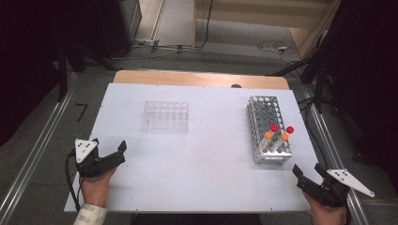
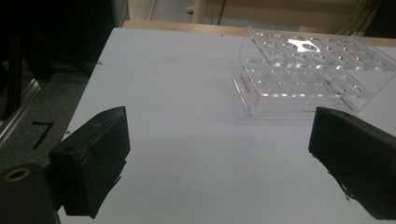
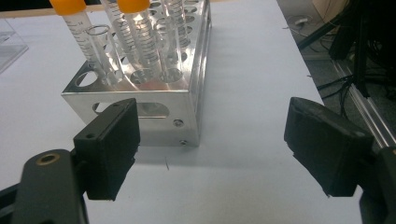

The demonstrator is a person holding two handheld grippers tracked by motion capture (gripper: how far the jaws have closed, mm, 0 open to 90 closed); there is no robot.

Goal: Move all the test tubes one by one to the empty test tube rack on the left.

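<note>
Tubes [image 1: 278, 137] stand at the near end of the metal rack [image 1: 264, 112] on your right, four of them, two capped orange and two capped red; the clear plastic rack [image 1: 166, 116] sits well apart to your left, farther back on the white table [image 1: 202, 178], and looks empty. Your right gripper [image 1: 307, 176] rests near the table's front right corner with its jaws spread wide and nothing between them; in the right gripper view the metal rack [image 3: 140, 93] lies just ahead and to the left of the jaws, with the orange-capped tubes [image 3: 135, 32] nearest. Your left gripper [image 1: 112, 154] is likewise wide open and holds nothing; in the left gripper view the clear plastic rack [image 2: 310, 70] stands ahead and to the right of it.

The likely step is to lift a tube out and carry it to the clear rack; so bring the right gripper up and over the metal rack rather than in from the side, since the steel wall blocks a low approach; close on one tube just under its cap, keeping clear of its neighbours, which stand close together; pull straight up along the tube's axis so that it doesn't bind in the holes; keep it upright while carrying; the left gripper may steady the clear rack, which looks light enough to slide.
</note>
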